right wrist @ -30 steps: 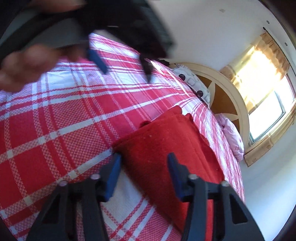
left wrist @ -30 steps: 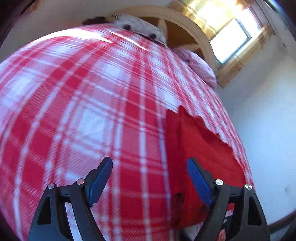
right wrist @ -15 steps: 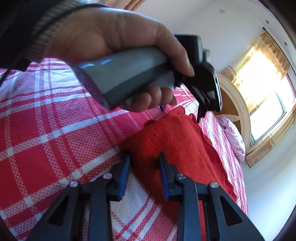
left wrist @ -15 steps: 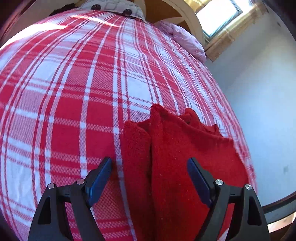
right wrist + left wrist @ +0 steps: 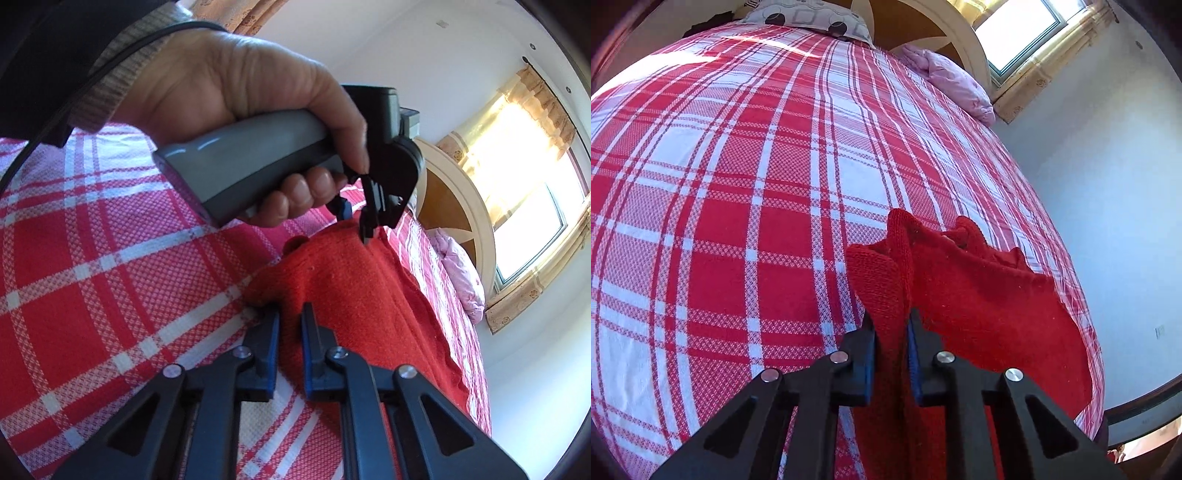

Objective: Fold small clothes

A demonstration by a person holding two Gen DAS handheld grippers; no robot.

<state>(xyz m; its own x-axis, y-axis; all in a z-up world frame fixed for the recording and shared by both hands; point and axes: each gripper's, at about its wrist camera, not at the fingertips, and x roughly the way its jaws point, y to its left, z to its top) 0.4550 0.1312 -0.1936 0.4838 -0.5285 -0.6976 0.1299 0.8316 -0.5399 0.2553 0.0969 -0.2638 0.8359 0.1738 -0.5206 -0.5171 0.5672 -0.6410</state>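
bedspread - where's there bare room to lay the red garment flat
Free: the plaid bedspread left of the red garment, up to the patterned pillow. Crowded: the bed's right edge, where left gripper and right gripper pinch the garment.

A bed covered by a red-and-white plaid bedspread (image 5: 746,192) fills most of both views. At its far end stands a cream arched headboard (image 5: 469,221) with brown panels. A grey-patterned pillow (image 5: 809,18) leans against it, and a pale pink pillow (image 5: 956,83) lies near the window side. Sunlight pours through a window (image 5: 1019,33) framed by yellowish patterned curtains (image 5: 532,99). The walls (image 5: 1108,184) look pale, perhaps bluish-white in shadow.
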